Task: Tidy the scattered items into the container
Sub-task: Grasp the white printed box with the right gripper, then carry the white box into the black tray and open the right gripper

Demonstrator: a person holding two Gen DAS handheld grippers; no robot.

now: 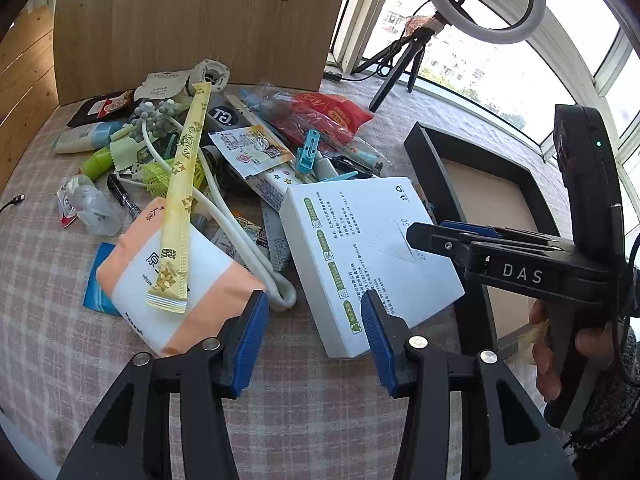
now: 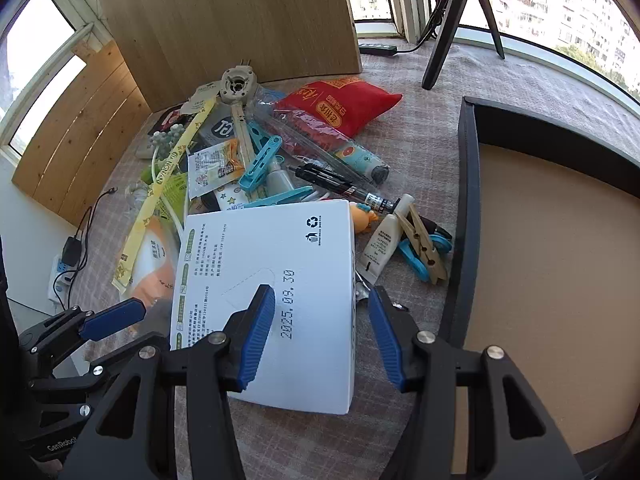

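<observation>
A pile of small items lies on the checked cloth. A flat white box (image 1: pixel 360 256) (image 2: pixel 272 288) lies at its near right. An orange-and-white tissue pack (image 1: pixel 176 280) with a long yellow sachet (image 1: pixel 184 192) on it lies at the near left. My left gripper (image 1: pixel 314 312) is open and empty, low over the cloth between the tissue pack and the white box. My right gripper (image 2: pixel 322 304) is open, with its left finger over the white box and its right finger past the box's right edge. The black-rimmed container (image 2: pixel 560 280) (image 1: pixel 480 200) stands to the right with a bare tan floor.
A red packet (image 2: pixel 340 108), pens (image 2: pixel 348 188), blue clips (image 2: pixel 260 164), a wooden clothespin (image 2: pixel 424 240), a small white tube (image 2: pixel 380 244) and a white cable (image 1: pixel 240 236) lie in the pile. A wooden board (image 2: pixel 232 16) stands behind. A tripod (image 2: pixel 460 8) stands at the back right.
</observation>
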